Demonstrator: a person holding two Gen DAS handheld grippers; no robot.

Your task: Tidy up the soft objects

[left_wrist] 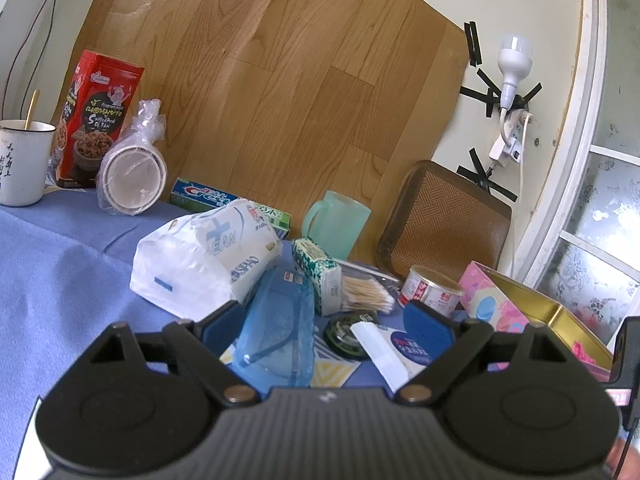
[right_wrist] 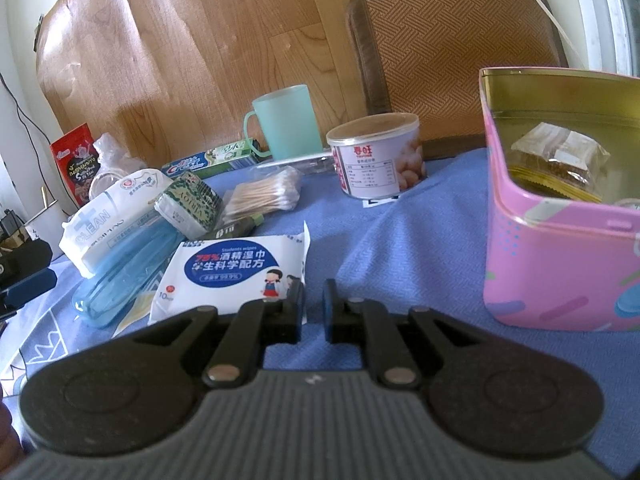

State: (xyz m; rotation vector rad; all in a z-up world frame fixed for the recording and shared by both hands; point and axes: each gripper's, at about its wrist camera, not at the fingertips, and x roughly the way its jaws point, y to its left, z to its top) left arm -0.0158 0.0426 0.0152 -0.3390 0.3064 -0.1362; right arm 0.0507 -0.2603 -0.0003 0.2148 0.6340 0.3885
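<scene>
My left gripper (left_wrist: pixel 325 330) is open wide over a pile of soft packs on the blue cloth (left_wrist: pixel 60 280). A blue face-mask pack (left_wrist: pixel 280 332) and a white wet-wipes pack (left_wrist: pixel 400 344) lie below and between its pads, untouched. A white "CLEAN" pack (left_wrist: pixel 208 256), a green tissue packet (left_wrist: pixel 320 272) and cotton swabs (left_wrist: pixel 364 292) lie just beyond. My right gripper (right_wrist: pixel 313 308) has a narrow gap between its pads and nothing in it. It hovers just right of the wet-wipes pack (right_wrist: pixel 232 276). The open pink tin (right_wrist: pixel 560 240) stands to its right with a wrapped snack (right_wrist: pixel 560 148) inside.
A small can (right_wrist: pixel 376 156), a green mug (right_wrist: pixel 288 120) and toothpaste boxes (right_wrist: pixel 208 162) stand behind the pile. A woven tray (right_wrist: pixel 452 48) leans on the wall. A red box (left_wrist: pixel 96 120), wrapped bowls (left_wrist: pixel 132 176) and a white mug (left_wrist: pixel 24 160) sit far left.
</scene>
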